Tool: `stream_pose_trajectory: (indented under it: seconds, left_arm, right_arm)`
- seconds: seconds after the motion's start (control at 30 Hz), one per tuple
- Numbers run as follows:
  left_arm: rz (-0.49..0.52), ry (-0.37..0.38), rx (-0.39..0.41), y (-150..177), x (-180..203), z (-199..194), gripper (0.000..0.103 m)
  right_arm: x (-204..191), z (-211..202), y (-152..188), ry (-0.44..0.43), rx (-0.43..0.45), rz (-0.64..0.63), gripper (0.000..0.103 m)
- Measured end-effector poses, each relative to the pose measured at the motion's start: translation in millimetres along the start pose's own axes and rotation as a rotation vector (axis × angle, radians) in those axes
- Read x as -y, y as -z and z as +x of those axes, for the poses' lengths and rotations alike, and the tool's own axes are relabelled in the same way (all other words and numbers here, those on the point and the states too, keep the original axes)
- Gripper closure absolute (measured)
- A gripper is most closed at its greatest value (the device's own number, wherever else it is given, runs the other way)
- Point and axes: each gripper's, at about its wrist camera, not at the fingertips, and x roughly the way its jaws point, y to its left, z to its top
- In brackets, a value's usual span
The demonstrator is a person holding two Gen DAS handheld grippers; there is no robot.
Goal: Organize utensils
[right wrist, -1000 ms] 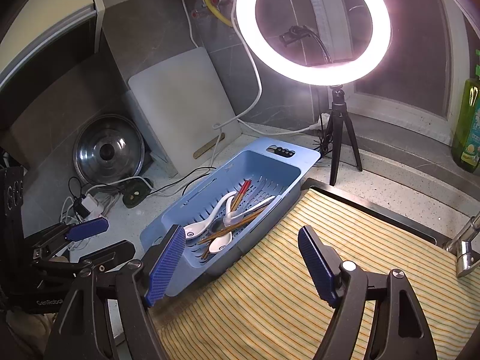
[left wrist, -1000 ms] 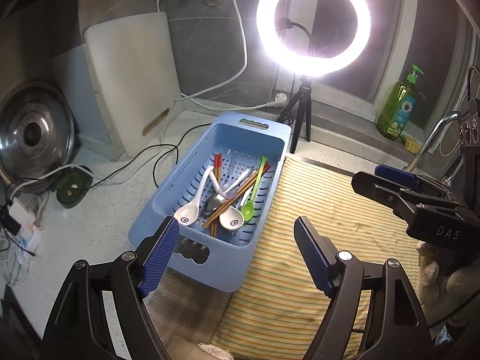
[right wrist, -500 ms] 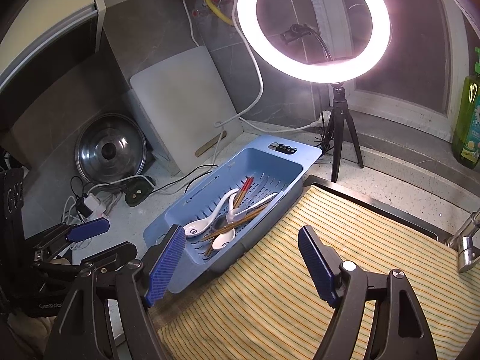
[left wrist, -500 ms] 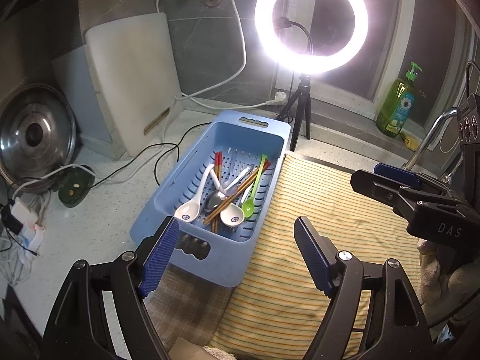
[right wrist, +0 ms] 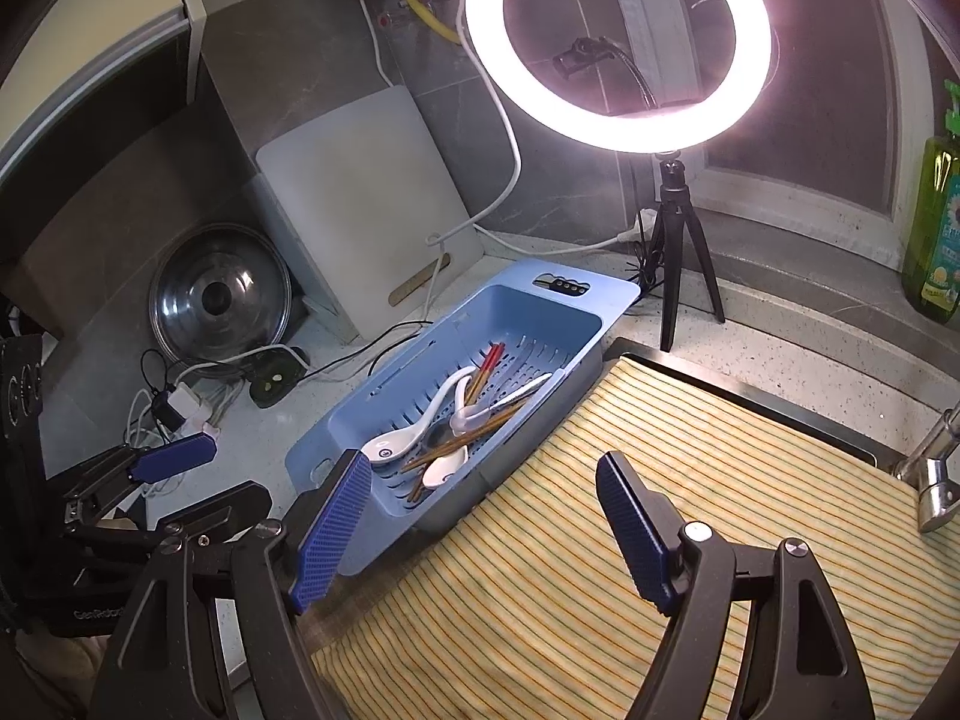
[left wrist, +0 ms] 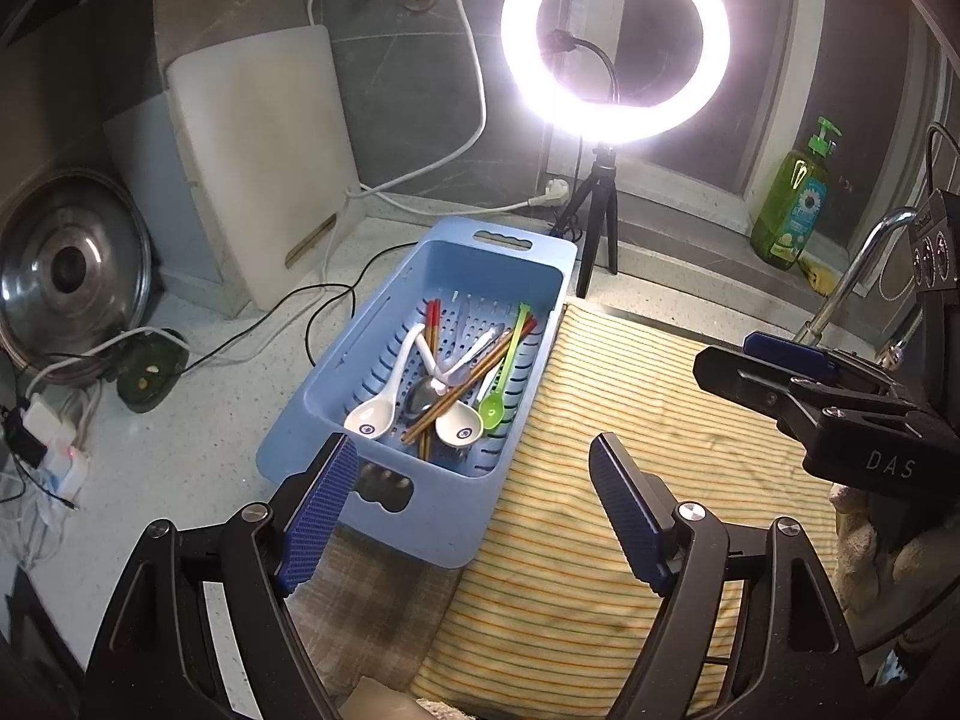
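Both jaws stand wide apart and hold nothing: your left gripper (left wrist: 474, 510) and your right gripper (right wrist: 483, 525) each show blue ribbed pads spread with open space between them.

Under your left jaws lies the near end of the blue basket (left wrist: 432, 510), its handle slot just ahead of the left pad; the right pad hangs over the striped cloth (left wrist: 630, 420). Under your right jaws the cloth (right wrist: 660, 450) fills the gap, and the basket (right wrist: 432, 516) sits just ahead of the left pad.

Inside the basket, ahead of your left jaws, the utensils lie in a loose crossed heap. Nearest are two white spoons (left wrist: 372, 414), bowls toward you, with a metal spoon (left wrist: 420, 399) between them. A green spoon (left wrist: 501, 378) runs along the right wall, bowl toward you. Brown chopsticks (left wrist: 462, 390) cross the heap, and red-tipped ones (left wrist: 432, 315) point to the far end. From your right gripper, the same heap (right wrist: 456, 426) shows ahead and left of the jaws.

Left of the basket, cables and a pot lid (left wrist: 69, 264) rest by the wall. Beyond stand cutting boards (left wrist: 258, 156). Farther right, past the basket's far end, a lit ring light (left wrist: 615, 42) stands on a tripod, and a green soap bottle (left wrist: 792, 204) sits on the sill.
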Motion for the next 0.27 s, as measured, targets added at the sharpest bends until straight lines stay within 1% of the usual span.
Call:
stream_pose_trajectory:
  seconds: [0.27]
  left_arm:
    - [0.008, -0.001, -0.001, 0.8, 9.1, 2.2, 0.022]
  right_arm:
    - [9.7, -0.1, 2.0, 0.008, -0.010, 0.021, 0.029]
